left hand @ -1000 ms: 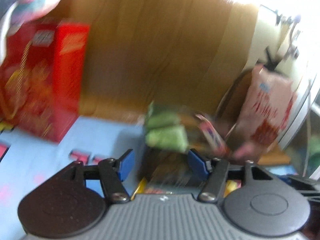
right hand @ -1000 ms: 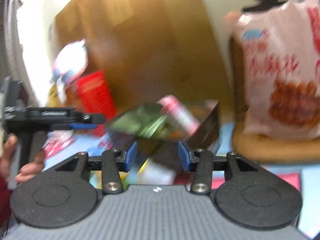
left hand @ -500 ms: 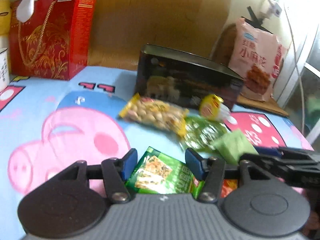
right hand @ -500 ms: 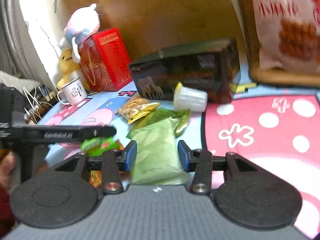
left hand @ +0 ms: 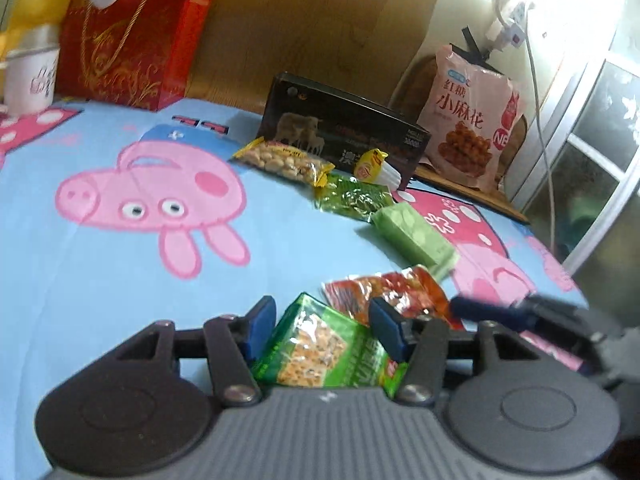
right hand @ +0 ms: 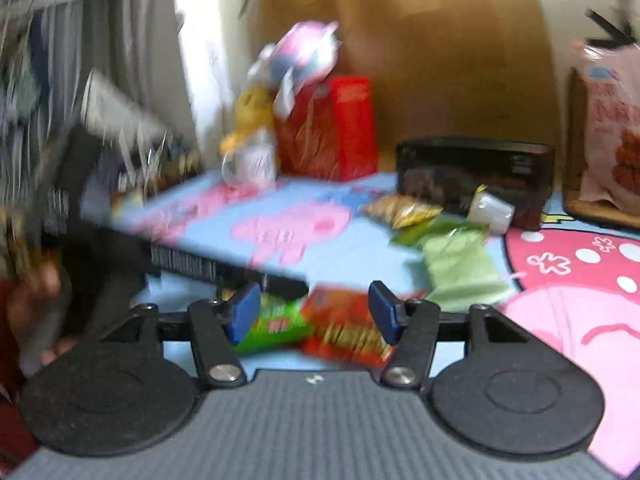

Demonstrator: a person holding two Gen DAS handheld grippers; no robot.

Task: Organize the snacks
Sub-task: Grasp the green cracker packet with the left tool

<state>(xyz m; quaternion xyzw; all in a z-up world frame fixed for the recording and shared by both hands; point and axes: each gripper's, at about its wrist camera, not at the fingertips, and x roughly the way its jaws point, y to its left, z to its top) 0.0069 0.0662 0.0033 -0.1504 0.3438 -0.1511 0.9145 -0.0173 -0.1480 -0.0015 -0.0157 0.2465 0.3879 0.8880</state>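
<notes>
Left gripper, jaws spread, over near green crinkled snack packet on blue cartoon-print cloth; right gripper, jaws spread, over adjoining red foil snack packet.

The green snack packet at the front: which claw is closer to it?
Left. The left claw straddles the green snack packet; the right claw is beside it, over the red packet.

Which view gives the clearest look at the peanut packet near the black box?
The left wrist view: the peanut packet is sharp there, with its yellow ends and the nuts inside visible, lying just in front of the black box. The right wrist view shows the peanut packet only as a motion-blurred yellowish smear.
</notes>
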